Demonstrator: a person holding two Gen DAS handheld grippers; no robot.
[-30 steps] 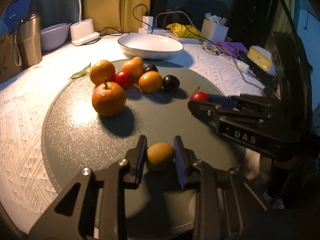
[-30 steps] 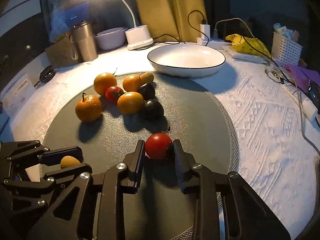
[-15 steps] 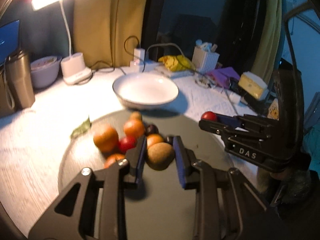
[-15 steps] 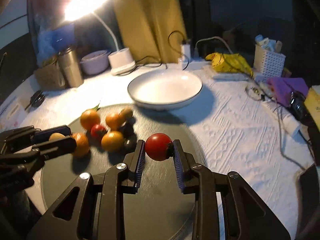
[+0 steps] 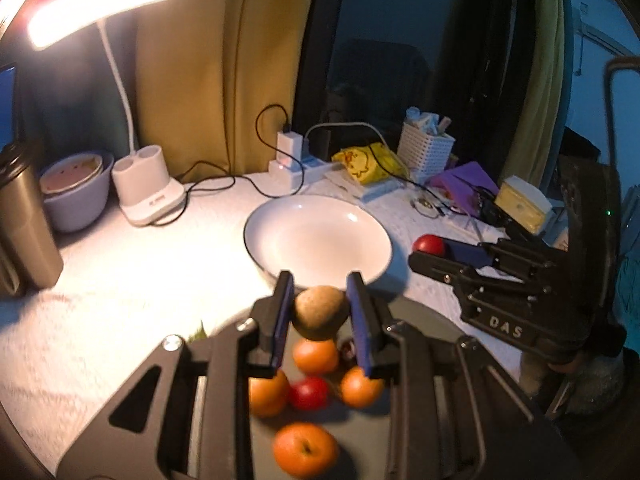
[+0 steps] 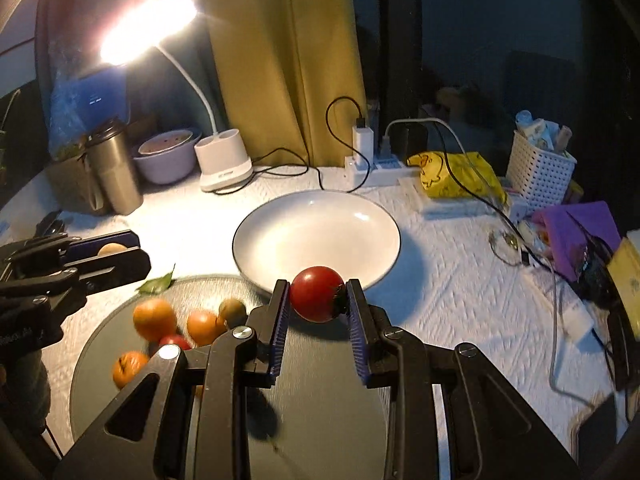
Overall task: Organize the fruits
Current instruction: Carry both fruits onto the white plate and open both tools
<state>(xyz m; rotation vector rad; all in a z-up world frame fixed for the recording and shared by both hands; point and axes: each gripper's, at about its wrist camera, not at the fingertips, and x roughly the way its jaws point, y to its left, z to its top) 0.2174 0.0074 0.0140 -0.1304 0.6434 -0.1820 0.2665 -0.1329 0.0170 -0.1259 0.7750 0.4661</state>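
My left gripper (image 5: 320, 304) is shut on a brown kiwi (image 5: 319, 312) and holds it in the air above the round grey mat (image 5: 424, 320), just short of the white bowl (image 5: 318, 236). My right gripper (image 6: 318, 300) is shut on a red tomato (image 6: 316, 298), also lifted, near the bowl's (image 6: 316, 236) front rim. Several oranges (image 5: 306, 454), a red tomato (image 5: 309, 394) and dark fruits lie on the mat (image 6: 320, 400) below. The right gripper also shows in the left wrist view (image 5: 430, 250), and the left gripper in the right wrist view (image 6: 116, 254).
A lit desk lamp (image 6: 224, 160), a steel tumbler (image 6: 114, 168) and a lilac bowl (image 6: 166, 156) stand at the back left. A power strip with cables (image 6: 372, 164), a yellow bag (image 6: 456, 172), a white basket (image 6: 538, 172) and purple items (image 6: 576, 232) crowd the back right. A green leaf (image 6: 158, 282) lies by the mat.
Both grippers have risen from the mat with their fruit and moved forward toward the white bowl. The fruit pile now lies below and behind the fingertips.
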